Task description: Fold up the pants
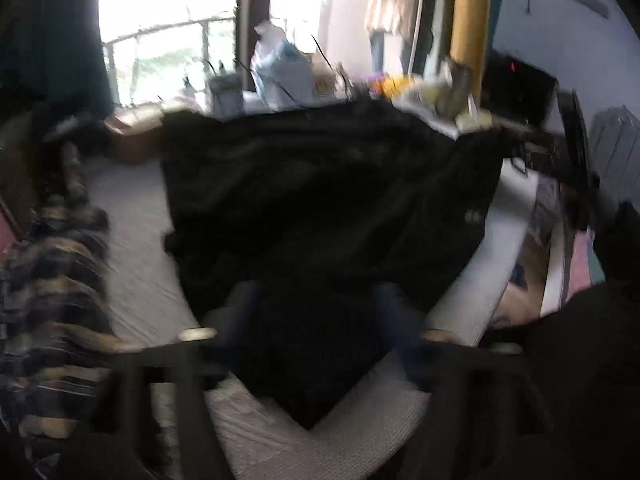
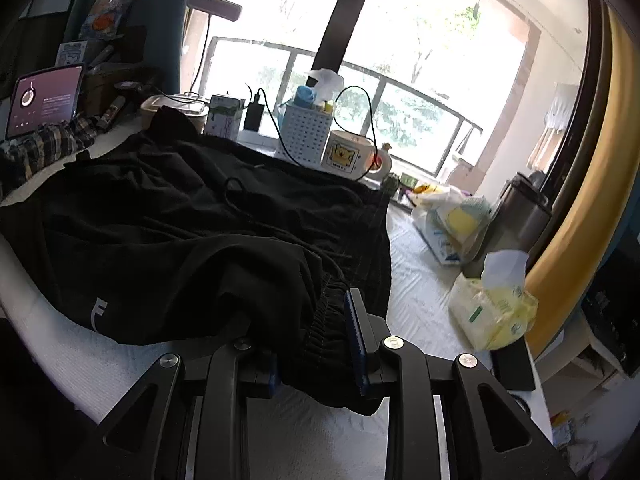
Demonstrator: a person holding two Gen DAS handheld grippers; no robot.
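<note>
My right gripper [image 2: 316, 344] is clamped on the bunched elastic waistband [image 2: 326, 332] of the black pants [image 2: 192, 240]; gathered cloth fills the gap between its two blue-faced fingers [image 2: 356, 332]. My left gripper [image 1: 316, 312] stands with its jaws apart above a dark corner of the same garment; that view is blurred, and nothing appears pinched between its fingers. The pants lie crumpled across the pale bed sheet [image 2: 416, 292], a small white logo [image 2: 98, 312] facing up near the closer edge and the drawstring [image 2: 240, 200] trailing over the middle. Beyond them a plaid cloth [image 2: 52, 148] lies at the far left, and a white basket [image 2: 304, 136] and a mug [image 2: 348, 154] stand just past the far edge; a tissue pack [image 2: 492, 312] sits to the right.

To do this step well, I judge that the free left gripper should take the opposite waistband corner, so that both hands can draw the cloth taut and flat before any crease is laid, keeping it clear of the mug.
</note>
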